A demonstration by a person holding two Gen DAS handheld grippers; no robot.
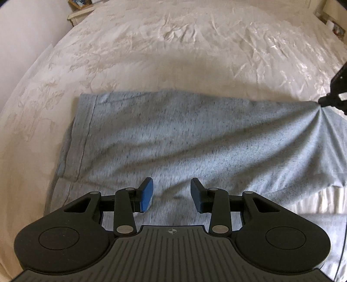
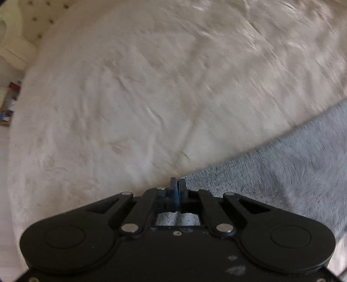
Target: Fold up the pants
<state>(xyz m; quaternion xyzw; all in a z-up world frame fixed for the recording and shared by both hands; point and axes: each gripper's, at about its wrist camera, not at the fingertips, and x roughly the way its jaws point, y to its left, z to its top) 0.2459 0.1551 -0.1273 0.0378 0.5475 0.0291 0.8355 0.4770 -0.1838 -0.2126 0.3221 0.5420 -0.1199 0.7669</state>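
Observation:
Grey heathered pants (image 1: pixel 164 138) lie spread on a cream bedspread (image 1: pixel 173 47), with a hemmed edge at the left. My left gripper (image 1: pixel 171 193) is open just above the near part of the fabric, blue pads apart, holding nothing. My right gripper (image 1: pixel 325 100) shows at the far right of the left wrist view, pinching a corner of the pants so the cloth puckers toward it. In the right wrist view the right gripper (image 2: pixel 178 184) is shut on the pants (image 2: pixel 282 173), which trail off to the right.
The bedspread (image 2: pixel 130 97) is wrinkled and fills most of both views. A wall and a bedside table (image 1: pixel 76 15) are at the far left. Small items sit on a shelf at the far right (image 1: pixel 336 28). A tufted headboard (image 2: pixel 36 19) and floor clutter (image 2: pixel 8 104) show at left.

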